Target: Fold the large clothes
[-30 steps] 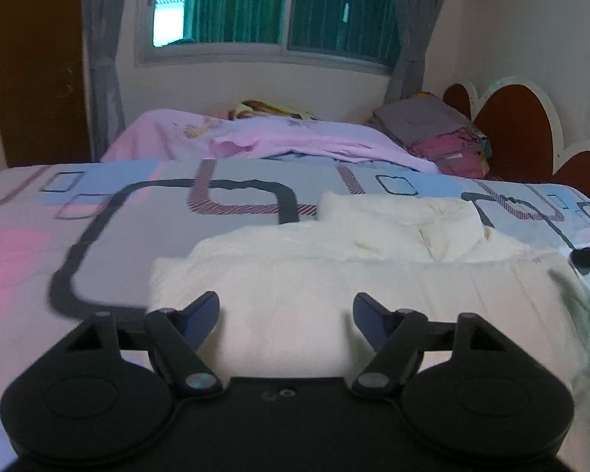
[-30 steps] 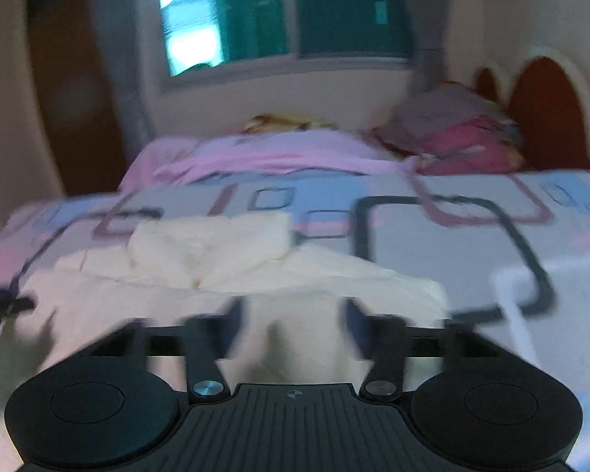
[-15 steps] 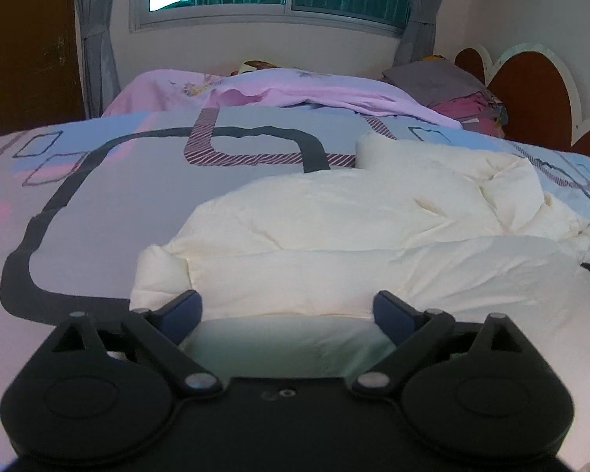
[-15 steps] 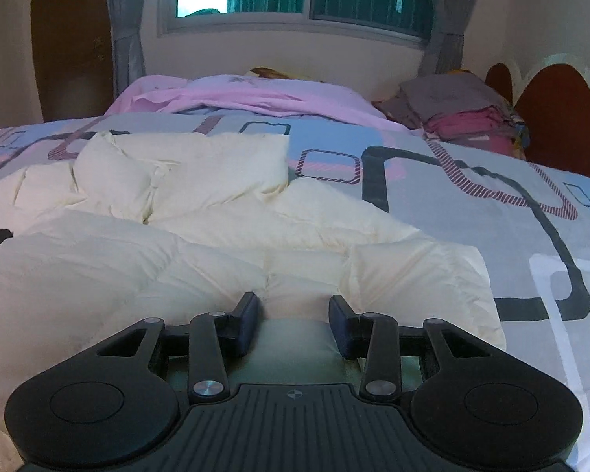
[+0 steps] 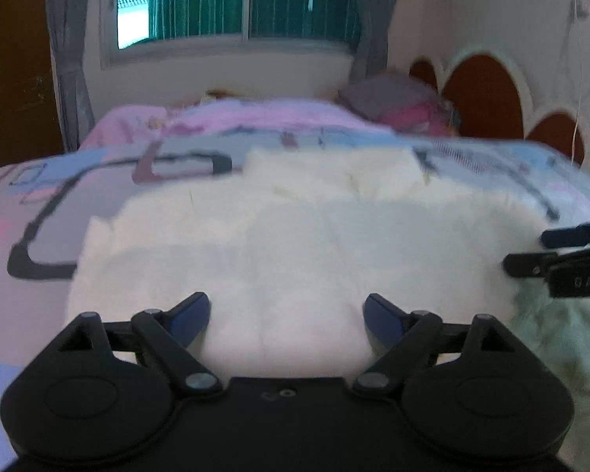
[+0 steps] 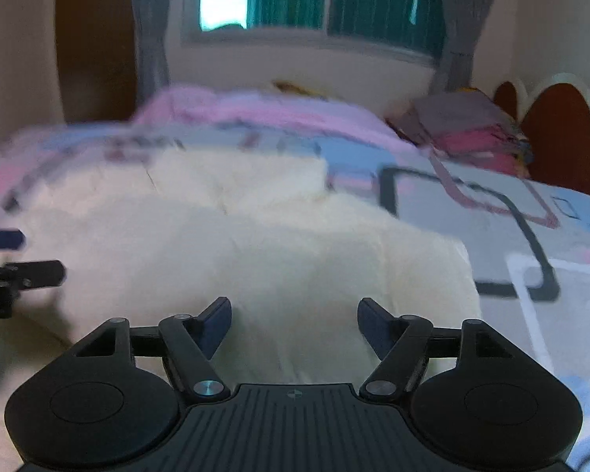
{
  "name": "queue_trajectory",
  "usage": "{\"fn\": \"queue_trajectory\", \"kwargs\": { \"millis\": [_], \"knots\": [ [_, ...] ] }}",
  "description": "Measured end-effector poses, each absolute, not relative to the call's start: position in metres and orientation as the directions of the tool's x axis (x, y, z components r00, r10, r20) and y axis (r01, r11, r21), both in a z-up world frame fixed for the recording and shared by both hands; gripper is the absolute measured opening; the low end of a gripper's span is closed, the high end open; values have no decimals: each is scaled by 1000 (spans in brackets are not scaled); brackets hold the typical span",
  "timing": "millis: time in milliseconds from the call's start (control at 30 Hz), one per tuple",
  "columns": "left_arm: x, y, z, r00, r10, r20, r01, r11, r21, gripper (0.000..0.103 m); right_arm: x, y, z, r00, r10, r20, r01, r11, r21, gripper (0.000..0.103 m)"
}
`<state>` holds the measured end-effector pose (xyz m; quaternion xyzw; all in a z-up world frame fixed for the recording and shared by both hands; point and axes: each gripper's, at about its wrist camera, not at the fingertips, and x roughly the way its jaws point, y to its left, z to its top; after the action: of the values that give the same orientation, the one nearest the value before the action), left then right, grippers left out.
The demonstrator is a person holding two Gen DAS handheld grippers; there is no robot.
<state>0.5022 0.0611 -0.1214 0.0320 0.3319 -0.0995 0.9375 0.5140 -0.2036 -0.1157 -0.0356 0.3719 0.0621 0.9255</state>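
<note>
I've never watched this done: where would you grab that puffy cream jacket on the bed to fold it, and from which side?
Probably the near hem of the cream jacket, one corner per gripper, coming in low from the near edge of the bed. The jacket lies flat and wide, its collar end away from the cameras, and the left gripper and right gripper hang open over that near edge.

home bedroom; bed [image 6: 511, 236] | headboard [image 5: 480, 94] | curtained window [image 5: 247, 0] | folded laundry [image 6: 468, 126]
</note>
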Motion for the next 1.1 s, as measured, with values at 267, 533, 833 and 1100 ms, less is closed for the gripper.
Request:
{"fn": "queue_trajectory", "kwargs": {
  "millis": [267, 533, 833, 1100],
  "knots": [
    [501, 69, -130, 736, -136, -663, 205, 978, 26, 89, 509, -215, -119, 700, 74, -711, -99, 995, 6, 71],
    [442, 97, -102, 772, -70, -632, 163, 982, 91, 101, 430, -256, -82, 732, 108, -673, -73, 994, 80, 72],
    [336, 143, -107, 731, 2, -683, 72, 994, 80, 89, 336, -343, -84, 691, 132, -711, 58, 970, 236, 71],
    [259, 173, -117, 680, -94, -728, -8, 991, -136, 78, 249, -401, -110, 641, 271, -718, 158, 869, 469, 71]
  ]
}}
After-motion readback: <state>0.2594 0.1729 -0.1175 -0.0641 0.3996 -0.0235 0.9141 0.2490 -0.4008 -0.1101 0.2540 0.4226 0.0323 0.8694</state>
